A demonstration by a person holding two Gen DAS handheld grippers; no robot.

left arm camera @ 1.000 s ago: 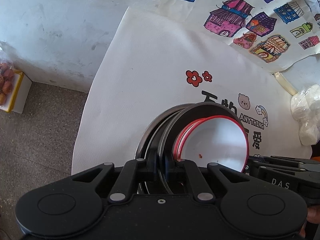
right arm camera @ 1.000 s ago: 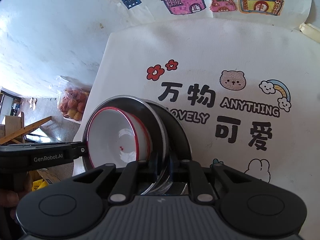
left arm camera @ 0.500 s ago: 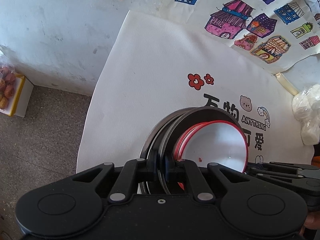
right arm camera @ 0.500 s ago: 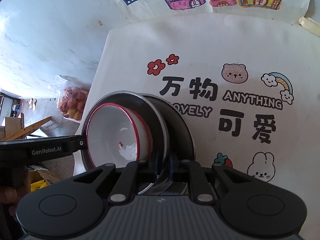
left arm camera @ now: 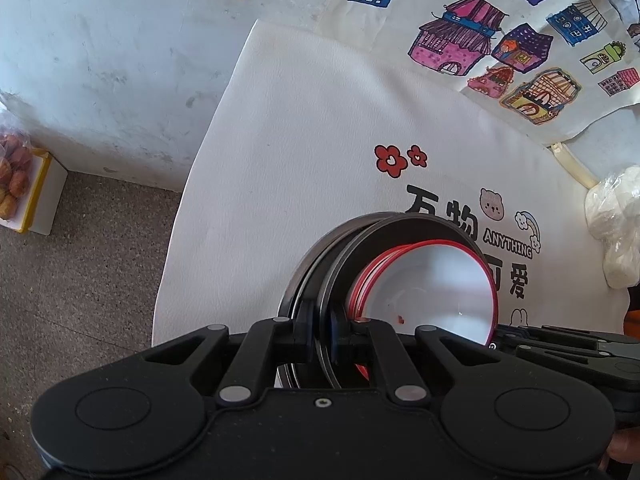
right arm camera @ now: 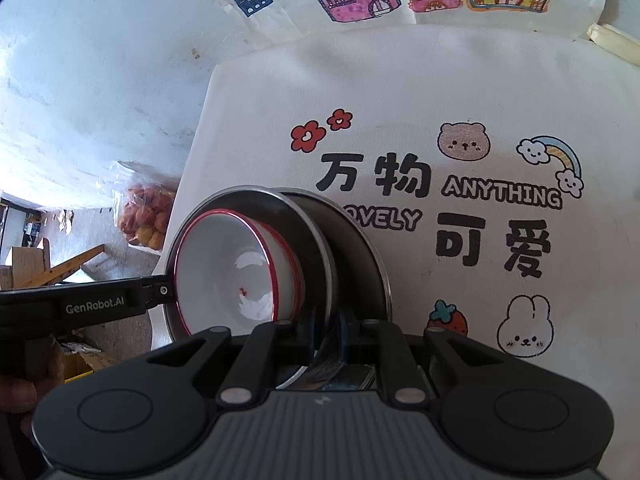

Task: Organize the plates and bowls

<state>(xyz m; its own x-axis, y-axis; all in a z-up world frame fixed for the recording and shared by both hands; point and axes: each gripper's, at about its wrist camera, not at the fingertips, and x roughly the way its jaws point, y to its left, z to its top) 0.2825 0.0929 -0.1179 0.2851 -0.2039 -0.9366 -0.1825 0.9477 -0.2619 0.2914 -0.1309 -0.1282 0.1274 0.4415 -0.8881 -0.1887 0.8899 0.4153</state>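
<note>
A stack of steel plates [left arm camera: 352,248] with white red-rimmed bowls [left arm camera: 436,288] nested on top hangs tilted above a white printed cloth [left arm camera: 304,128]. My left gripper [left arm camera: 320,340] is shut on the plates' near rim. My right gripper [right arm camera: 324,332] is shut on the opposite rim of the same steel plates [right arm camera: 344,232]; the bowls [right arm camera: 236,272] face left there. The left gripper [right arm camera: 100,304] also shows at the left of the right wrist view, and the right gripper [left arm camera: 568,348] at the lower right of the left wrist view.
The cloth [right arm camera: 480,100] carries printed letters and cartoons. Painted house pictures [left arm camera: 500,32] hang on the wall behind. A bag of fruit [right arm camera: 146,216] and a box [left arm camera: 24,184] sit on the floor at left. A white plastic bag [left arm camera: 616,220] lies at the cloth's right edge.
Both grippers have carried the stack a little forward and up over the cloth; the grip on the rims is unchanged.
</note>
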